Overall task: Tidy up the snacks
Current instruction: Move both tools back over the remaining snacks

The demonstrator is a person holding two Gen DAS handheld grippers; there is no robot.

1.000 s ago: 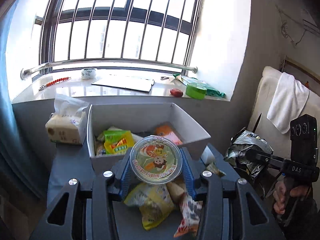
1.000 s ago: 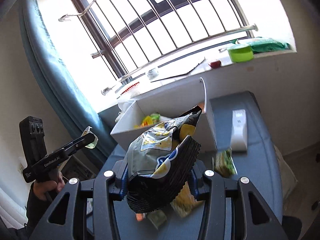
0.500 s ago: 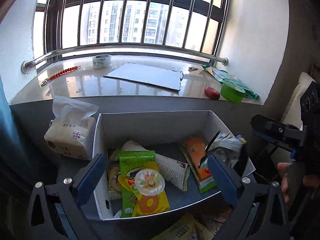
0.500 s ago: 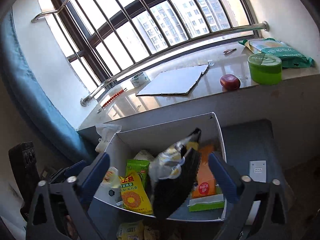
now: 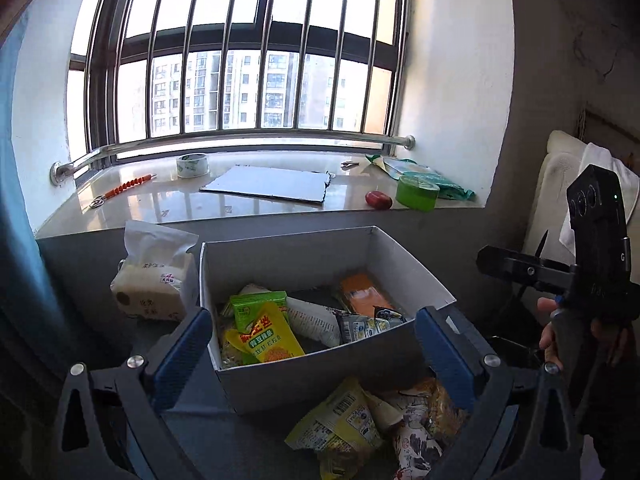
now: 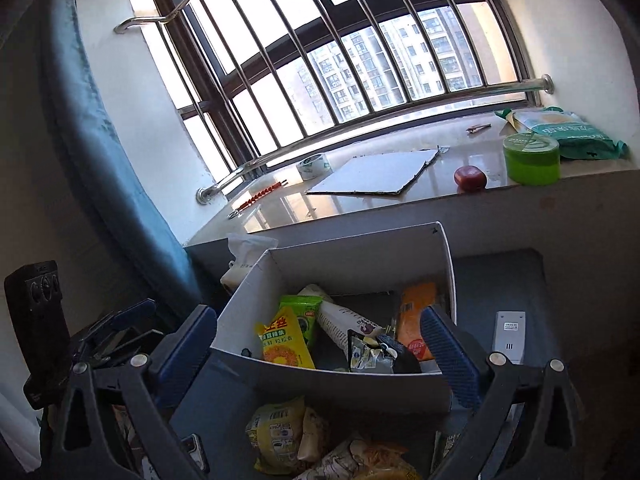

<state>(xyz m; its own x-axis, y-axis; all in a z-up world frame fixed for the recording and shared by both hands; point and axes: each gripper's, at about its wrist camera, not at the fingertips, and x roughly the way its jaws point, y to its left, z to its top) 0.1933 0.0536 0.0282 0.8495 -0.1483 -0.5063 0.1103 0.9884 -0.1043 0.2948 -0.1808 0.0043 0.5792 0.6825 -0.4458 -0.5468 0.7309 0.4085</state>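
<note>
left wrist view: both hand-held grippers, left [image 5: 312,344] and right [image 6: 316,352], gape wide and empty above the box [image 5: 320,376] after releasing snacks into it; next, reach loose packets [image 5: 340,428] on the surface.

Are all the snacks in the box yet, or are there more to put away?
Not yet. Several packets already lie in the white box, including a yellow packet and a crumpled silver bag. Nothing is in hand: the left gripper and right gripper have just been opening and are empty. A pile of snacks still waits on the table in front of the box.
</note>
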